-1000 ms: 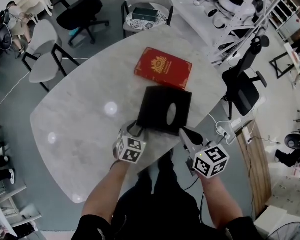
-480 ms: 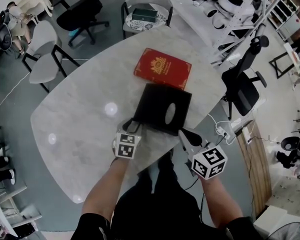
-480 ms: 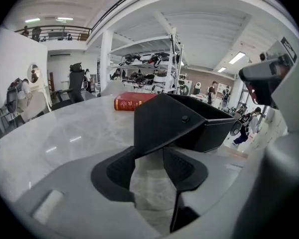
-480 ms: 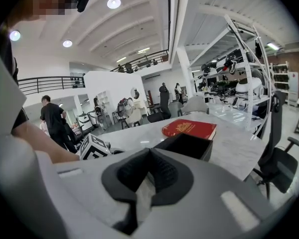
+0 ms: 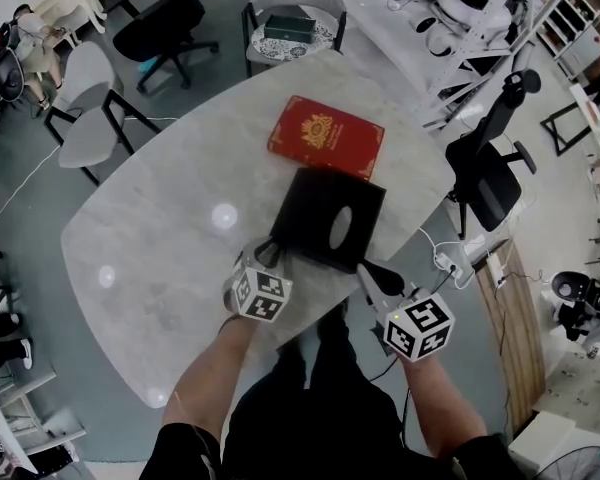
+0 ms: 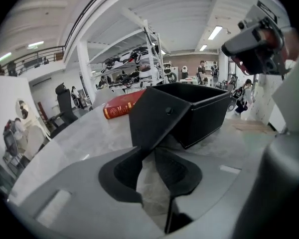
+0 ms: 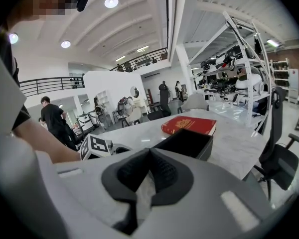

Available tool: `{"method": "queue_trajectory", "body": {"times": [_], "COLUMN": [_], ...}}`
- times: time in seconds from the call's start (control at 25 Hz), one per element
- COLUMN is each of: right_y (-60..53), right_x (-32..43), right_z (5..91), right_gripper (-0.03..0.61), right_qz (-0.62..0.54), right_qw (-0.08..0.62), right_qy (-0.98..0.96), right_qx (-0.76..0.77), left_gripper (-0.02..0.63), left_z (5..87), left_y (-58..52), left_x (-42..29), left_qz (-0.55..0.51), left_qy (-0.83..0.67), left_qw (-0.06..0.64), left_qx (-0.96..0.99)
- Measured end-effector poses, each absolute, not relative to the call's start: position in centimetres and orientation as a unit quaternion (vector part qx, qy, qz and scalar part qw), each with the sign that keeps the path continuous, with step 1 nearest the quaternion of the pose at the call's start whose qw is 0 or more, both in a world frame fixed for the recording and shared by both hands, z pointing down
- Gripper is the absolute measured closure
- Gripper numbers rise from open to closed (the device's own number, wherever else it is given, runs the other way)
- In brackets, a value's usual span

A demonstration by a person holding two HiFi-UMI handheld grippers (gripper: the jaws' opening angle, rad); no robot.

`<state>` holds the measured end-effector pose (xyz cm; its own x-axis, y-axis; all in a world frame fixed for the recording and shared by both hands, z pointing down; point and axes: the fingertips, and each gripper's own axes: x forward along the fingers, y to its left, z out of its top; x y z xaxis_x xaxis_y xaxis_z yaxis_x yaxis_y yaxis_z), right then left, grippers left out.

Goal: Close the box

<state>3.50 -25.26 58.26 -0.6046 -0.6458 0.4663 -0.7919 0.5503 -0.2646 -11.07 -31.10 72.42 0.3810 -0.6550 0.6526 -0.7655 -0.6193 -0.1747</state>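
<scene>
Head view: open black box (image 5: pixel 330 218) on table (image 5: pixel 150 238), near edge, just beside red book (image 5: pixel 326 136).
Jaws just closing, left gripper (image 6: pixel 149 150) pinches flap (image 6: pixel 157 113) corner; right gripper (image 7: pixel 150 151) clenched, empty.

We get bright, even light from ceiling lamps (image 7: pixel 113 2) high above the black box (image 5: pixel 328 218). Two white glare spots (image 5: pixel 224 216) sit on the counter (image 5: pixel 160 188) left of that box, and shadows beside it are faint. Both gripper views bulge, go black at the corners and blur close to the lens.
</scene>
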Motion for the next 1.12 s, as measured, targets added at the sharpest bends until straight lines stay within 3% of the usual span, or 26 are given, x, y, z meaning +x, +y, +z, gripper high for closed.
{"method": "queue_trajectory", "body": {"times": [0.32, 0.72, 1.12], "right_y": [-25.6, -26.4, -27.4], "right_x": [3.7, 3.1, 3.4], "right_z": [58.3, 57.4, 57.3], "right_gripper": [0.577, 0.577, 0.577], "right_qz": [0.231, 0.224, 0.222], "right_qw": [0.162, 0.177, 0.185], "right_qy": [-0.867, -0.873, -0.877], "right_qx": [0.412, 0.396, 0.384], "left_gripper": [0.531, 0.485, 0.508], "left_z": [71.2, 68.9, 67.7], "left_y": [-32.1, -34.4, -35.3], "left_x": [-11.8, -14.3, -13.2], "left_qz": [0.379, 0.267, 0.205], "left_qy": [-0.444, -0.526, -0.503], "left_qw": [0.020, 0.130, 0.185], "left_qx": [0.811, 0.797, 0.819]}}
